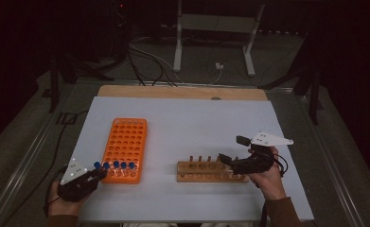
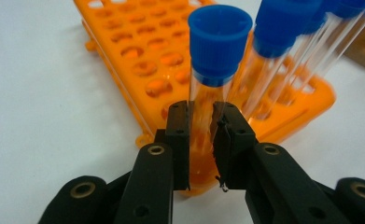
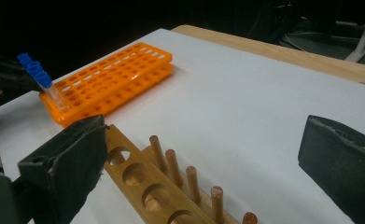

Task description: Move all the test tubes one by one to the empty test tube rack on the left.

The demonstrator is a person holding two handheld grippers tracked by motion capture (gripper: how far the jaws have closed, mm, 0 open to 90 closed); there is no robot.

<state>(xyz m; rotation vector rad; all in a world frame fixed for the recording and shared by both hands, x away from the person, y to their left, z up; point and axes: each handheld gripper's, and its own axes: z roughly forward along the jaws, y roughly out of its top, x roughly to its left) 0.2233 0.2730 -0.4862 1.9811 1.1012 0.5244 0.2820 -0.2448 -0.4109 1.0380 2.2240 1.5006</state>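
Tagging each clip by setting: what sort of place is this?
Probably a lab-style recording bench in a dark room: an orange tube rack with blue-capped test tubes, a wooden peg rack on a white-covered table, and cables and stand legs on the floor behind.

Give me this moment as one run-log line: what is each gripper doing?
left gripper: shut on blue-capped tube in orange rack | right gripper: open, at wooden rack end | four more capped tubes in orange rack
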